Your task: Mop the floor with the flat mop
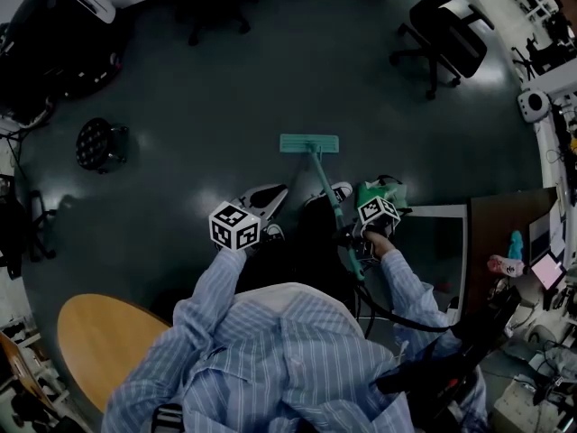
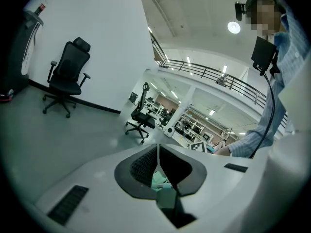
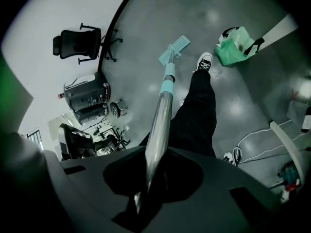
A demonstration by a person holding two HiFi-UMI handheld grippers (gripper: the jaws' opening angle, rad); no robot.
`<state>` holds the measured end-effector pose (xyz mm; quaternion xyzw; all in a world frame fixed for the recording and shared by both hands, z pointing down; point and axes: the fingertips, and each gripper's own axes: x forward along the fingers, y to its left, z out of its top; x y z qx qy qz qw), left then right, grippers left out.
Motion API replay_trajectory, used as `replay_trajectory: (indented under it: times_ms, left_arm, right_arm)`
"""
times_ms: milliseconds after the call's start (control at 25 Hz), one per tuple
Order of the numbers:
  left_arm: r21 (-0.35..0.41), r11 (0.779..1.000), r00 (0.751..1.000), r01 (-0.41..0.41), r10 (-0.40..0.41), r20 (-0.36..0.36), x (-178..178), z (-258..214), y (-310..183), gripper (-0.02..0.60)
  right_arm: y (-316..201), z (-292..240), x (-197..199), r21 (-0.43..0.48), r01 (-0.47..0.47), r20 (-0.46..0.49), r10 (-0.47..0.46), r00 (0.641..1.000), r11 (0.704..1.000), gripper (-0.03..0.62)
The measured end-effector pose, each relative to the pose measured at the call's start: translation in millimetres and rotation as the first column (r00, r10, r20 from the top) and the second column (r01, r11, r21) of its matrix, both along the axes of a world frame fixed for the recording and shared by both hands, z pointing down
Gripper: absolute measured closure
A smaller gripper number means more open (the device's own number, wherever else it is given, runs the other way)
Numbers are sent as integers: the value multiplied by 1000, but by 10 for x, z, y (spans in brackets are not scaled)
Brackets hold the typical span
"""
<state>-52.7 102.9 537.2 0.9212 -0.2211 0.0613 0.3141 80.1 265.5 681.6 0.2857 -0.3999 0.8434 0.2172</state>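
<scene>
The flat mop has a teal head point(image 1: 309, 142) lying flat on the dark floor just ahead of my shoes, and its pole point(image 1: 326, 192) slants back toward me. My right gripper point(image 1: 359, 238) is shut on the upper pole, under its marker cube. The right gripper view shows the silver pole point(image 3: 163, 110) running from between the jaws of the right gripper point(image 3: 146, 178) down to the mop head point(image 3: 174, 50), beside my leg. My left gripper point(image 1: 236, 227) hangs left of the pole, apart from it. In its own view the left gripper point(image 2: 158, 159) has its pads pressed together, pointing across the room.
A green bag point(image 1: 379, 192) sits on the floor right of the mop. A round wooden table point(image 1: 99, 341) is at lower left, a desk point(image 1: 505, 233) at right. An office chair point(image 1: 446, 30) stands far right, a black round stool point(image 1: 99, 142) at left.
</scene>
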Motion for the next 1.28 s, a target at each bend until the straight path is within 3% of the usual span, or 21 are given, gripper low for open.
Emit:
replay_trajectory:
  times_ms: [360,720,1000,1280]
  left_arm:
    - [-45,998,999,45,-45,12,-67,148,-123,566]
    - [-110,989,995,95,-92,29,96,311,-390,566]
    - [-157,980,992,126,-119,49,416,468,-909,566]
    - [-161,975,988,152,-143,66,827,509,-1772,566]
  right_arm:
    - [-237,2,19,-26,29,48,-27,998,999,520]
    - [-974,60,293,-20,53,49,-52,997,998,520]
    - [-1944,182,628,-1,87,39,-87,995,996,520]
    - [-3295,289,1015,27,116,31,-117,993,993,521]
